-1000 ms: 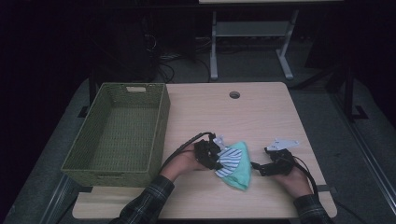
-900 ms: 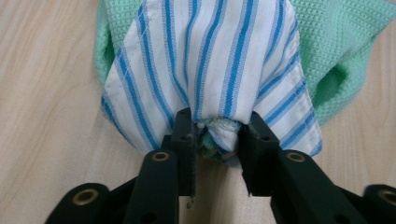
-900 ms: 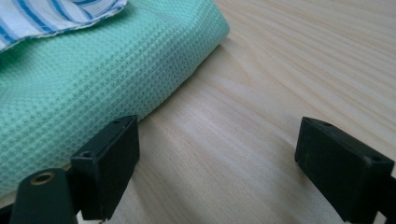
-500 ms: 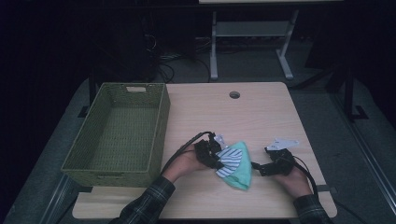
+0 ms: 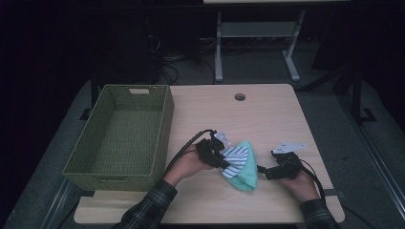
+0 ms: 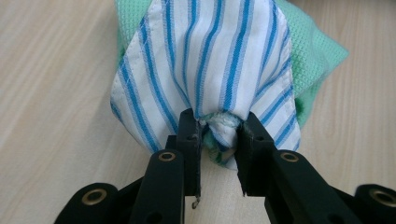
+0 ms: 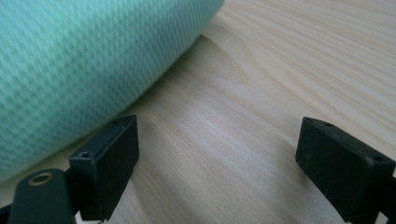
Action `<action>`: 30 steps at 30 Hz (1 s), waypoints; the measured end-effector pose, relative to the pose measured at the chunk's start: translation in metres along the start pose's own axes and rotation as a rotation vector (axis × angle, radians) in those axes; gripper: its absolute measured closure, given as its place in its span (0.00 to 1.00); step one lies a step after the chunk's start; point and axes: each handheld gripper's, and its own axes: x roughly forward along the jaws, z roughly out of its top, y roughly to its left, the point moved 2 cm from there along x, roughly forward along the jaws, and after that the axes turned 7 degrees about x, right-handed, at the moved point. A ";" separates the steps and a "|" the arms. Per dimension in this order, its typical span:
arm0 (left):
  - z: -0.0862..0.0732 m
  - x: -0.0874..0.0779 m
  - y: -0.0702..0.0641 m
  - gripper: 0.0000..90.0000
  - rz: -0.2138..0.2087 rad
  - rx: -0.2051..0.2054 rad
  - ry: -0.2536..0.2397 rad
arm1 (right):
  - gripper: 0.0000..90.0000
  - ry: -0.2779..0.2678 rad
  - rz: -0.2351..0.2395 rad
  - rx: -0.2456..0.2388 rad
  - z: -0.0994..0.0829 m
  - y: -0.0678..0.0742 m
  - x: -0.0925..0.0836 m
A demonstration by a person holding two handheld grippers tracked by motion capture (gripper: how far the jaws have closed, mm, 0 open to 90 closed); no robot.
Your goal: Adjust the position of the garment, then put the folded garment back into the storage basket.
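One table (image 5: 267, 119), one green basket (image 5: 119, 138) at its left, empty. One cloth bundle (image 5: 241, 164) lies betw. the hands, near the front edge: mint w/ a striped layer on top. Left gripper (image 6: 219, 128) has just been closing and now pinches a bunched fold of the striped layer. Right gripper (image 7: 217, 154) gapes wide beside the mint side, holding nothing. Risk: the pinch catches only the top layer, so a lift may unroll the bundle or the fold may slip out.

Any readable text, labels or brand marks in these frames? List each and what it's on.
None: no readable text, label, number or sign.
The striped cloth, green cloth, basket, table and both hand-held grippers, left and right, bear no print.
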 end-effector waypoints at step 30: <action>0.009 -0.090 0.007 0.81 0.098 -0.068 -0.101 | 0.15 -0.002 -0.002 0.003 0.000 0.000 0.000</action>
